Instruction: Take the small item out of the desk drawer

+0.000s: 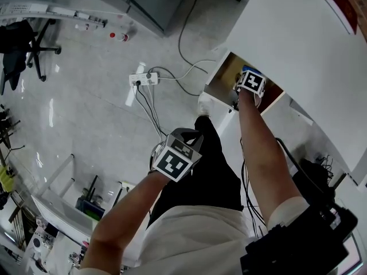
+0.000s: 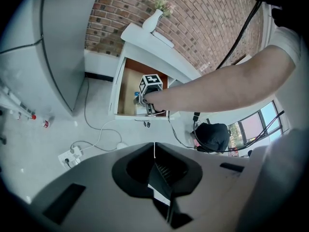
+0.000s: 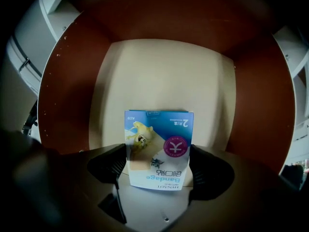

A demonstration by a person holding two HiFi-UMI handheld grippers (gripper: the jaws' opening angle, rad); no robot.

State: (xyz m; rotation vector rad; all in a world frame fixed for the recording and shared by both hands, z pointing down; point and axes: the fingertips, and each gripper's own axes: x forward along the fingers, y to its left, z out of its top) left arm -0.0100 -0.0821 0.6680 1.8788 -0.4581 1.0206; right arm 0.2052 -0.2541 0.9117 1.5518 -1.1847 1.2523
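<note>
The desk drawer (image 1: pixel 219 86) stands pulled open, with a pale floor (image 3: pixel 159 81) and brown walls. My right gripper (image 3: pixel 158 167) reaches down into it and is shut on a small blue and white bandage box (image 3: pixel 159 149), one jaw against each side edge. In the head view the right gripper (image 1: pixel 249 76) hides most of the box; only a blue corner (image 1: pixel 254 70) shows. The left gripper view shows the right gripper (image 2: pixel 146 102) inside the drawer (image 2: pixel 126 88). My left gripper (image 1: pixel 183 137) hangs over the floor, well away from the desk. Its jaws (image 2: pixel 154 148) are shut and hold nothing.
A white desk top (image 1: pixel 298 50) spreads above the drawer. A power strip (image 1: pixel 143 79) with several cables lies on the tiled floor. An office chair (image 1: pixel 23 44) stands far left. A black bag (image 2: pixel 212 137) sits beside the desk, and a white vase (image 2: pixel 153 19) on top.
</note>
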